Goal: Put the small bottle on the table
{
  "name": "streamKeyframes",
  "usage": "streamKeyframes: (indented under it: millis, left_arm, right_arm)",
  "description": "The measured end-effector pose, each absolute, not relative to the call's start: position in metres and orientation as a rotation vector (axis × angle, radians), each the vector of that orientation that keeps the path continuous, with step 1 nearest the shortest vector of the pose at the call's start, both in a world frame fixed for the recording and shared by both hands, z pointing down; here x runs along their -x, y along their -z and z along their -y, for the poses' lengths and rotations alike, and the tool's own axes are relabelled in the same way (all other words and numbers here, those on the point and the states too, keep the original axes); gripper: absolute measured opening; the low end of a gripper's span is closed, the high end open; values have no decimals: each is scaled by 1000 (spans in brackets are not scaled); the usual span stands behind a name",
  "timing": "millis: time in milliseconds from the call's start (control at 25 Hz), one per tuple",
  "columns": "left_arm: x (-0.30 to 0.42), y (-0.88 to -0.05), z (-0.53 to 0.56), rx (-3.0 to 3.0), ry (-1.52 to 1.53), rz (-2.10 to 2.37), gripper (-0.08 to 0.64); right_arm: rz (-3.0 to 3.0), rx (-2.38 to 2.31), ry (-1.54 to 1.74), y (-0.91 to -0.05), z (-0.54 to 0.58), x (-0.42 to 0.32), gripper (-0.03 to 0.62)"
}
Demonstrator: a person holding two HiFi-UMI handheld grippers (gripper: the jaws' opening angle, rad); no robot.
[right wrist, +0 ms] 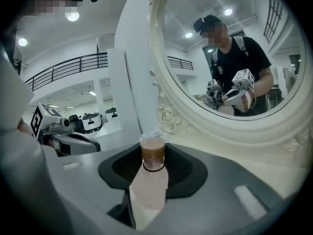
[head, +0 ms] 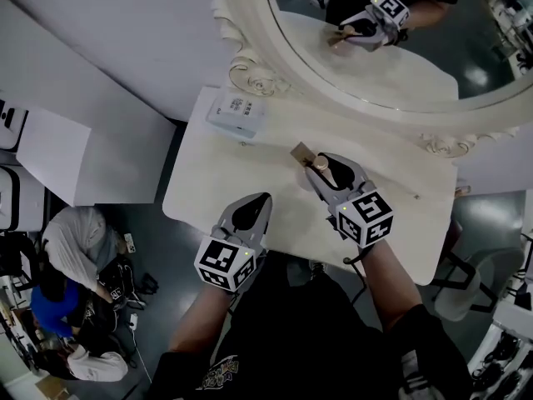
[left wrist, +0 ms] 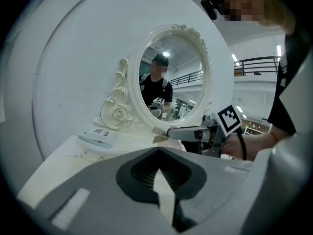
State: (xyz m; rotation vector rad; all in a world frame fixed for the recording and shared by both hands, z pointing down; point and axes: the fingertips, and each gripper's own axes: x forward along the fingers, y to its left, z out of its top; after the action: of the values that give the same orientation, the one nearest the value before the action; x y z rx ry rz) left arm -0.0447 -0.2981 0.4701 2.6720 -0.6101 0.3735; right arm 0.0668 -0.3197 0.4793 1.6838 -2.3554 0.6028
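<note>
**Tongs: left idle, right clamped on the bottle, set-down pending**

Left gripper (head: 260, 202), lower centre-left of the head view: jaws together, nothing between them, poised over the near part of the white table (head: 208, 182). Same reading in its own view (left wrist: 157, 153): pads meeting at the tips, only pale tabletop beyond.

Further right, right gripper (head: 323, 167), centre of the frame: jaws clamped on the small bottle (head: 331, 173). In the right gripper view (right wrist: 153, 153), pale pinkish body (right wrist: 149, 185) lying lengthwise between the pads, brown cap (right wrist: 153, 153) pointing forward past the tips. Over the middle of the table, near the foot of the ornate mirror (head: 333, 98). No telling whether the bottle touches the surface.

White box (head: 236, 112) at upper left of the table, well apart from the bottle.

Judged step: carrying done, placing in hand. Next move, most likely:
- lower onto bare table
- tip the bottle upright, or lay it flat where it cannot roll
- spread the jaws only once the bottle rests on the table
- back away along the jaw line, without clipping the cap
</note>
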Motion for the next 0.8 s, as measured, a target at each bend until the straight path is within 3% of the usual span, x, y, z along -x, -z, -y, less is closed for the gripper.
streamKeyframes:
  millis: [800]
  left_arm:
    - [34, -480, 364, -2711, -384, 479, 0]
  right_arm:
    - [2288, -1761, -597, -503, 418, -73, 170]
